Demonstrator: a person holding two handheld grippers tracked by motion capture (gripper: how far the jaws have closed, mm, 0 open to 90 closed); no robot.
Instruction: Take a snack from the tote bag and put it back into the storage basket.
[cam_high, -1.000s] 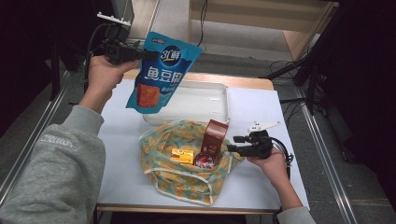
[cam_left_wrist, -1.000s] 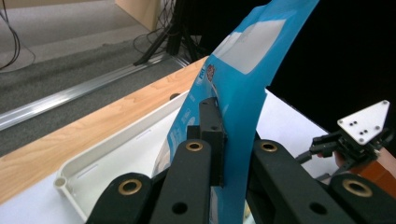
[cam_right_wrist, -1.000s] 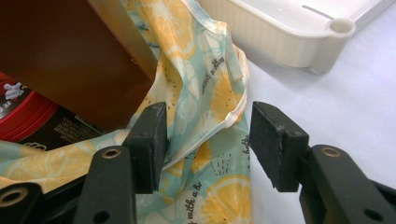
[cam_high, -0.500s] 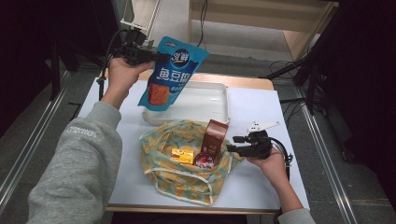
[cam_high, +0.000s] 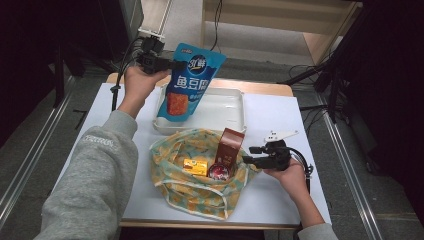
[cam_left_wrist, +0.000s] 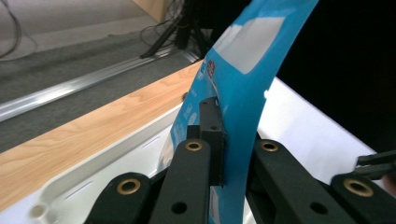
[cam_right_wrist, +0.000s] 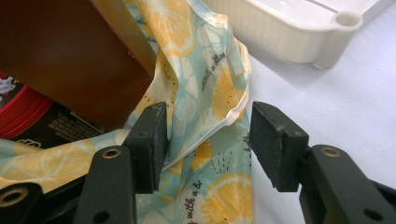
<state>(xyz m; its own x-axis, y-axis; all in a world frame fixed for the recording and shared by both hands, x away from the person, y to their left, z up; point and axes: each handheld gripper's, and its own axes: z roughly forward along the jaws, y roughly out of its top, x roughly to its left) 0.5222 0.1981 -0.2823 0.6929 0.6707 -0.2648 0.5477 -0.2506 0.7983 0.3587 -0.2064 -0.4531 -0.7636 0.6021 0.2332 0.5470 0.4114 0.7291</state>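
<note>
In the upper left of the high view, the blue snack pouch (cam_high: 186, 85) is clamped by its top edge in the left gripper (cam_high: 167, 64), hanging over the white tray (cam_high: 235, 107). At centre right, the rim of the lemon-print bag (cam_high: 200, 192) lies between the parted jaws of the right gripper (cam_high: 248, 155), not pinched.

Blue snack pouch (cam_high: 187, 85) with white Chinese lettering and an orange window panel, hanging upright, slightly tilted, pinched at its top edge, its lower end over the white tray's (cam_high: 235, 95) left part. Lemon-print fabric bag (cam_high: 200, 192), mouth open, lying on the white worktop (cam_high: 280, 190) just in front of the tray.
</note>
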